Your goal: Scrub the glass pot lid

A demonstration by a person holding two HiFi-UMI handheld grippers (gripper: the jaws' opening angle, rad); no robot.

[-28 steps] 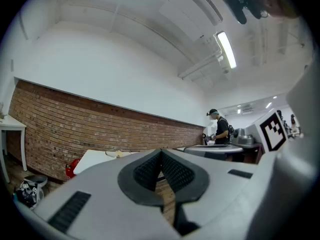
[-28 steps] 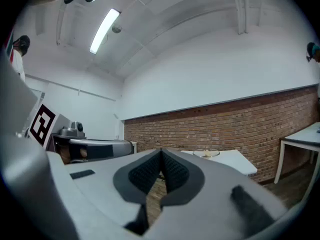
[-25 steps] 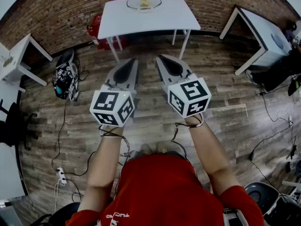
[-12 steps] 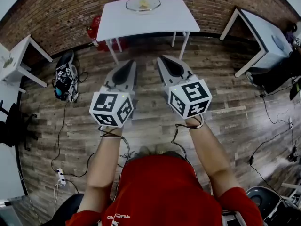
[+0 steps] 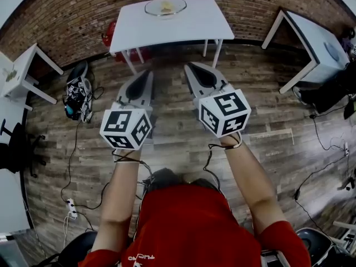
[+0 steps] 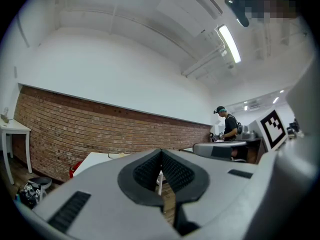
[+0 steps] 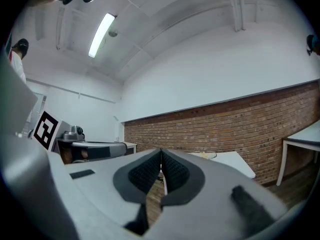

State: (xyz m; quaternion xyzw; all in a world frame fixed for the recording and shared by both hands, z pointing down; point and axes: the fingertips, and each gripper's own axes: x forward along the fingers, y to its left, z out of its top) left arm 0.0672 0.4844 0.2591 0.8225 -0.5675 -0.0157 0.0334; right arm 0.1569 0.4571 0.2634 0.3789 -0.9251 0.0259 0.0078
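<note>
With my left gripper (image 5: 146, 74) and right gripper (image 5: 189, 67) both clenched on nothing, well short of the white table (image 5: 183, 25), I judge the glass pot lid (image 5: 165, 6) at the table's far edge rigid, slick and breakable, best held by its rim.

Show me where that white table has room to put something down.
The white table is bare along its whole near edge and at both ends, either side of the glass lid. Only the middle of the far edge is taken: the lid sits there with a yellow piece on it.
</note>
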